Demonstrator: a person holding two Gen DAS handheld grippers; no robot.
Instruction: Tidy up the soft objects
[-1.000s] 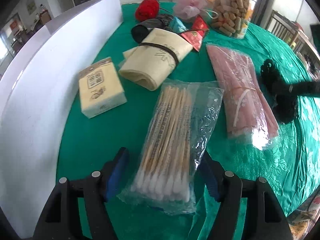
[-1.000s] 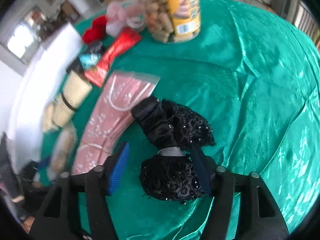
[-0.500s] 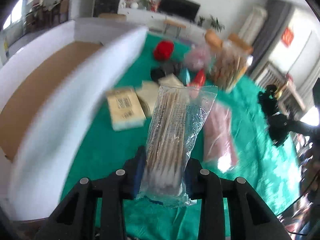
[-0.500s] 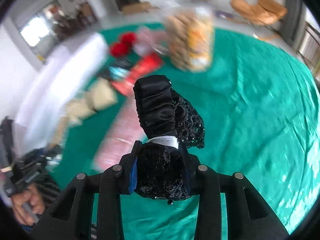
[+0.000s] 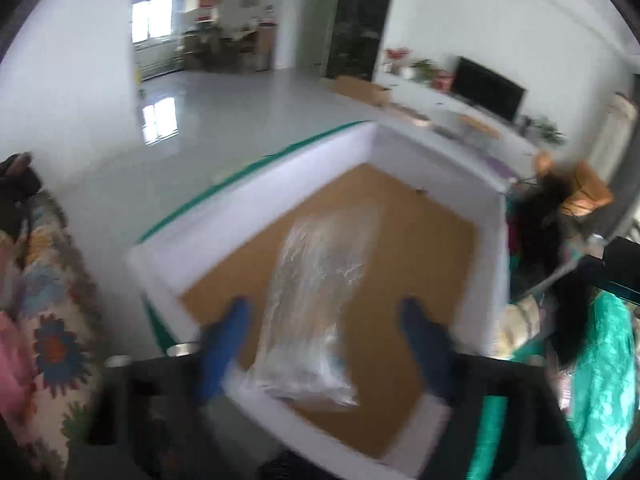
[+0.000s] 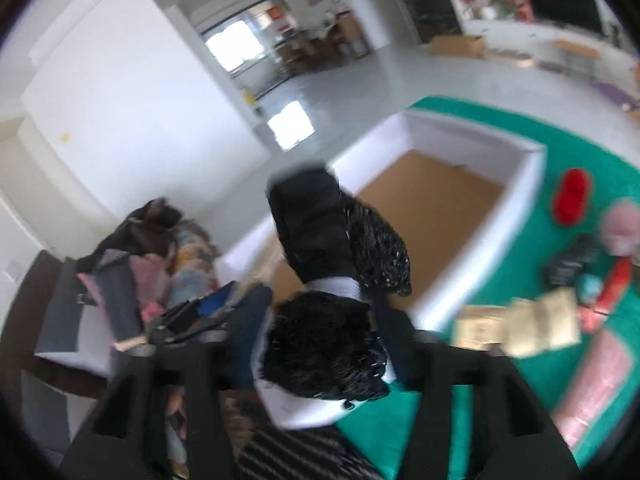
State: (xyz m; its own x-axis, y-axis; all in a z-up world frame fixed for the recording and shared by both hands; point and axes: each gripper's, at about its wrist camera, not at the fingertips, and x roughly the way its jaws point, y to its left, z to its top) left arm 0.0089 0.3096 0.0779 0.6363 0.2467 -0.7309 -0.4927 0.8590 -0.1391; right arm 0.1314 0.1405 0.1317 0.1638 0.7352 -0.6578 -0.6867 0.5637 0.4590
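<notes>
Soft-object sorting, roughly the early-middle by my read. Left gripper (image 5: 324,340) has just been opening its jaws and they're spread wide now. The clear plastic bag of cotton swabs (image 5: 316,300) sits between them with neither pad on it, so it's let go. The bag is over the brown floor of the white-walled box (image 5: 240,216), close to the box's near wall. Too blurry to say whether it has landed

Right gripper (image 6: 322,338) has also just been opening, with the black lace-and-satin hair bow (image 6: 324,344) loose between the jaws. There's a visible gap on one side, so I'd call that released too. It's above the box's near corner, not clearly inside

So two items are basically going in. Left out on the green tablecloth (image 6: 480,120), past the box's far wall: a red yarn ball (image 6: 570,196), a pink fluffy thing (image 6: 620,228), a beige rolled cloth (image 6: 536,324), a flat pink packet (image 6: 596,380) near the table edge, plus some small bits I can't make out
</notes>
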